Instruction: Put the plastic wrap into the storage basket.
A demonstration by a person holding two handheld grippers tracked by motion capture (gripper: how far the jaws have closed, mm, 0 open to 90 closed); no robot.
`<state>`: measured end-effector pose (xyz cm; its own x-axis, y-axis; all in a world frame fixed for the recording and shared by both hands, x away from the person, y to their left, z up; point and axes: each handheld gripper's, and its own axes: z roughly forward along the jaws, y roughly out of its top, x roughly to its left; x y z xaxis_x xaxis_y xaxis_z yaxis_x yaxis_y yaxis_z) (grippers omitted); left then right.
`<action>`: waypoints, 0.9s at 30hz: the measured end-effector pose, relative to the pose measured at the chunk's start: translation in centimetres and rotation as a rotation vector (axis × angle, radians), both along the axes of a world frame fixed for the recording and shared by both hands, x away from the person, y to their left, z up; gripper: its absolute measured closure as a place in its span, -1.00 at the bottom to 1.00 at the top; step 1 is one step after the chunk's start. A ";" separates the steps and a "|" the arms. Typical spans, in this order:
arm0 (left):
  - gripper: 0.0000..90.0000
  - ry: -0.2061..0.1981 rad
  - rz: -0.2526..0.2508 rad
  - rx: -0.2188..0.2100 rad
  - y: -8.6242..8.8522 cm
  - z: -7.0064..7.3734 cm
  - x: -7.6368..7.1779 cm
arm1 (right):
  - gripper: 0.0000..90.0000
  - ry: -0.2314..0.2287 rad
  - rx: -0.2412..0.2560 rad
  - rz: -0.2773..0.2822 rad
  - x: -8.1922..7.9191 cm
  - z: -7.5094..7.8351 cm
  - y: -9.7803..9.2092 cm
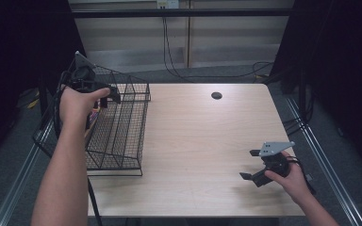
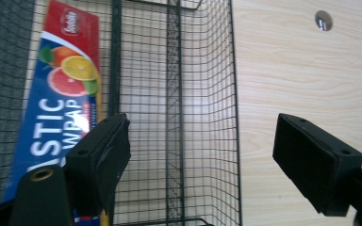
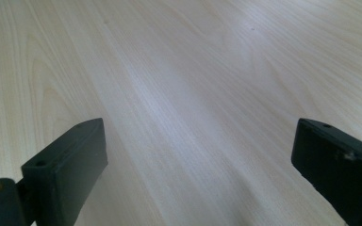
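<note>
Box of plastic wrap (image 2: 59, 99) lies in wire basket (image 2: 207, 117) beneath spread left gripper (image 2: 200, 165).

A pale wood-grain table (image 1: 202, 141) sits square in the middle, a dark round cable hole (image 1: 216, 95) up at its twelve o'clock edge. Grey floor (image 1: 217, 74) runs beyond it. Straight ahead at twelve, a light panelled wall (image 1: 132, 33) with black cables (image 1: 169, 56) hanging down and trailing off across the floor toward two o'clock. Black curtains (image 1: 344, 56) close in at three and nine. Soft glare lies on the tabletop.
</note>
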<state>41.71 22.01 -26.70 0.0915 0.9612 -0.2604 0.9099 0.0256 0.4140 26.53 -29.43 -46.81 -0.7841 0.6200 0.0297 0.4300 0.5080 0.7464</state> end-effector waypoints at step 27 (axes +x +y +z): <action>-0.58 -0.022 -0.157 -0.040 -4.2 -1.5 -0.8 | -0.92 0.000 0.003 0.007 0.1 0.0 0.2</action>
<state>40.92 17.81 -28.17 0.2455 0.9237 -0.2943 0.8948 -0.0991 0.4354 26.62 -29.22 -46.85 -0.7882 0.6147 0.0310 0.4263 0.5089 0.7479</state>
